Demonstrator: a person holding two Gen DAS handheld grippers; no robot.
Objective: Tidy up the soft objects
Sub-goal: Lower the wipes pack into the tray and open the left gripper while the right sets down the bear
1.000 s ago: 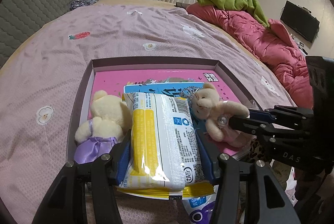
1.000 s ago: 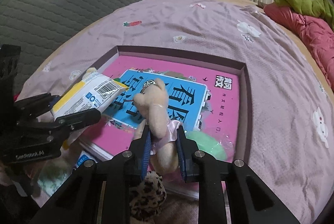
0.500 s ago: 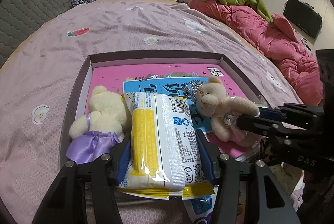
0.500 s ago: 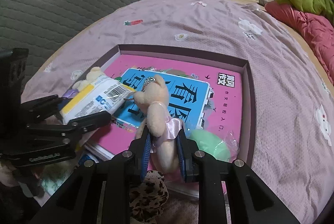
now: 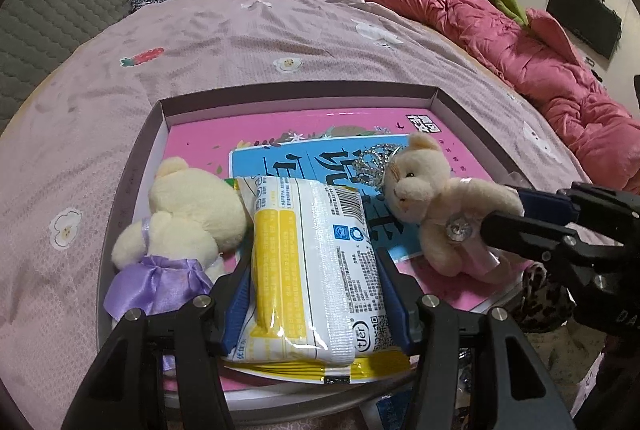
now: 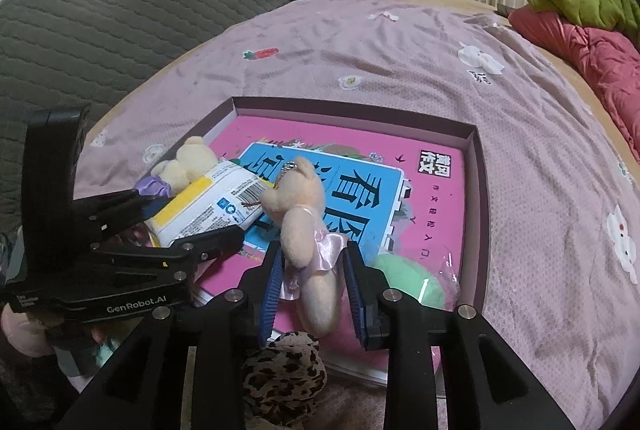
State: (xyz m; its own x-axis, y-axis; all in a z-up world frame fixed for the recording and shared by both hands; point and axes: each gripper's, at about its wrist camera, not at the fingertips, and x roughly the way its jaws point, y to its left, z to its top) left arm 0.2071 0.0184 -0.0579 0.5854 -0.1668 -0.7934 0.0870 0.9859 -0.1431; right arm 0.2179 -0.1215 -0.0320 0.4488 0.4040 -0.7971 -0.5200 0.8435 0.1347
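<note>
Since a second ago the right gripper (image 6: 314, 280) has gone from a tight pinch on the pink-skirted bear (image 6: 306, 226) to jaws that are opening, with the bear between the blue pads (image 6: 271, 282) and gaps showing on both sides. That bear is tan plush with a satin pink skirt, a clear gem on its front and a small silver crown (image 5: 376, 165) by its head, and it lies over the blue book (image 6: 352, 197) inside the shallow box (image 6: 478, 189). At nine o'clock from it, the left gripper (image 5: 314, 294) is clenched on a white and yellow tissue pack (image 5: 316, 262) bearing a barcode. Further toward nine o'clock lies a cream bear (image 5: 188, 213) in a purple satin skirt. A green plush (image 6: 404, 282) sits at the box's four o'clock corner, all on a pink bedspread (image 6: 400, 61).
</note>
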